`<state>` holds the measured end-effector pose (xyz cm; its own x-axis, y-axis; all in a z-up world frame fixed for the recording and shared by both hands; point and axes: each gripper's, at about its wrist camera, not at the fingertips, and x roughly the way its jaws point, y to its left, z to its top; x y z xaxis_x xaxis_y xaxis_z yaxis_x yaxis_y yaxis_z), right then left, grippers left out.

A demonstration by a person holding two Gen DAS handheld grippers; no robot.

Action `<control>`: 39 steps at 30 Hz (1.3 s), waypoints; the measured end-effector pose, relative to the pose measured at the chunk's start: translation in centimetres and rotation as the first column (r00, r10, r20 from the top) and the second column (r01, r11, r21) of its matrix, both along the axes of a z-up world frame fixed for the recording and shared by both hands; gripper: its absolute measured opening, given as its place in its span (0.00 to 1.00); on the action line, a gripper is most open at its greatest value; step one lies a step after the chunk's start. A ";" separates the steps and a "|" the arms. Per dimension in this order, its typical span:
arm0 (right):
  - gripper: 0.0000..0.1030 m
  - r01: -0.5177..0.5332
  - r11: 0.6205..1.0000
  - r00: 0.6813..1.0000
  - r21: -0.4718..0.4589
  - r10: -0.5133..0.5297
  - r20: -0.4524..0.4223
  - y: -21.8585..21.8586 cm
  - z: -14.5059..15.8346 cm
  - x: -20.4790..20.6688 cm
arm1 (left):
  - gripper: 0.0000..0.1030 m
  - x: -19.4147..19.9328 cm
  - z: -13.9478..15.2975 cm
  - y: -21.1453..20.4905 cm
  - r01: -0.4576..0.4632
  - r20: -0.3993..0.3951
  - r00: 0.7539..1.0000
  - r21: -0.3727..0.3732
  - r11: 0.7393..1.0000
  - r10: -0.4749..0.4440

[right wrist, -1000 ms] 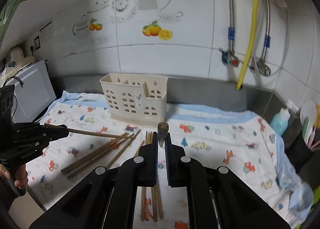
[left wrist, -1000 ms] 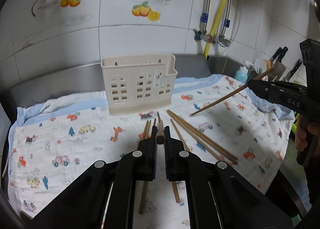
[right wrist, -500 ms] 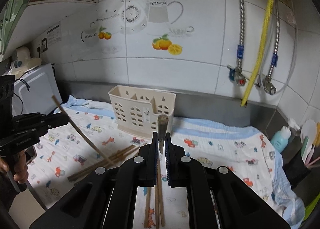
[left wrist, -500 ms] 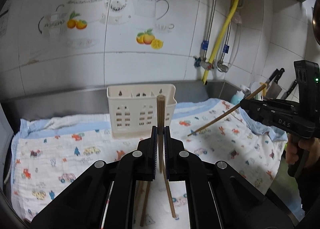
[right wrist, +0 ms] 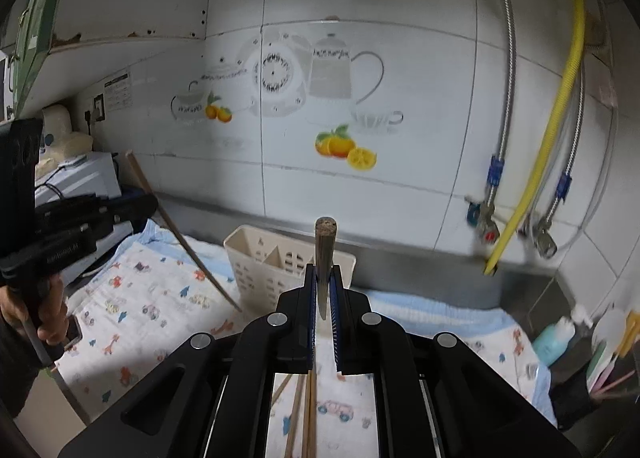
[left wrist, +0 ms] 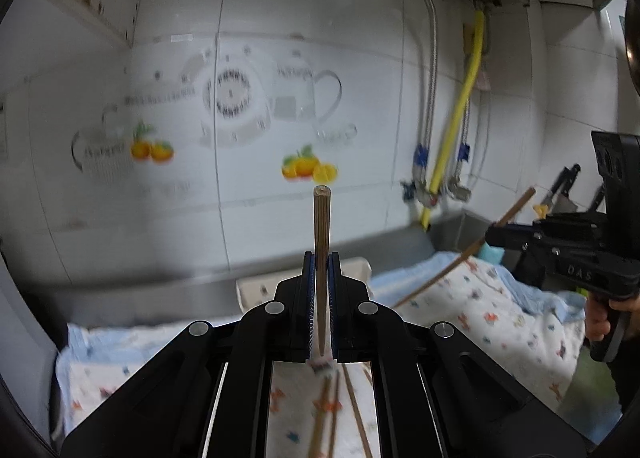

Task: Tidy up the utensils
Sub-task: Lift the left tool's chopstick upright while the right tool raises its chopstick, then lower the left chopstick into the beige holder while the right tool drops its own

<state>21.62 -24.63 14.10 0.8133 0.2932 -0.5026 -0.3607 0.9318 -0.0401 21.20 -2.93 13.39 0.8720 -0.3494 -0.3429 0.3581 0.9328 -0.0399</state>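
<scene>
We see the left hand-held gripper [left wrist: 321, 270] clenched on 1 chopstick [left wrist: 321, 234] and the right hand-held gripper [right wrist: 325, 278] on another chopstick [right wrist: 325, 246], both raised above the cream holder [right wrist: 272, 270].

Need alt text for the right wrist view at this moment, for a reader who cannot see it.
The right gripper is shut on one wooden chopstick, held up in front of a cream slotted utensil holder on a cartoon-print cloth. At left, the left gripper holds a second chopstick slanting down toward the cloth; more chopsticks lie below.
</scene>
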 end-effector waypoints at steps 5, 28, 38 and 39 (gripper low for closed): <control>0.06 -0.003 1.000 1.000 -0.010 0.003 0.012 0.7 1.2 2.3 | 0.05 1.1 3.3 0.1 -0.027 0.080 0.996 0.005 1.000 0.027; 0.06 0.008 1.000 0.990 0.014 -0.005 -0.144 2.4 -6.0 10.0 | 0.05 10.1 -3.7 1.7 -0.124 -0.117 0.985 0.034 0.992 0.127; 0.08 0.012 1.000 0.989 0.012 -0.011 -0.149 2.6 -6.6 10.4 | 0.07 10.3 -4.0 1.6 -0.118 -0.144 0.982 0.029 0.993 0.121; 0.09 0.014 1.000 0.989 0.011 -0.012 -0.148 2.6 -6.6 10.5 | 0.08 10.2 -3.9 1.6 -0.118 -0.143 0.982 0.029 0.993 0.121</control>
<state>32.08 -21.99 7.55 0.7341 0.2899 -0.6140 -0.3499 0.9365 0.0238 31.44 -1.29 9.44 0.8480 -0.2370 -0.4740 0.2354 0.9698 -0.0638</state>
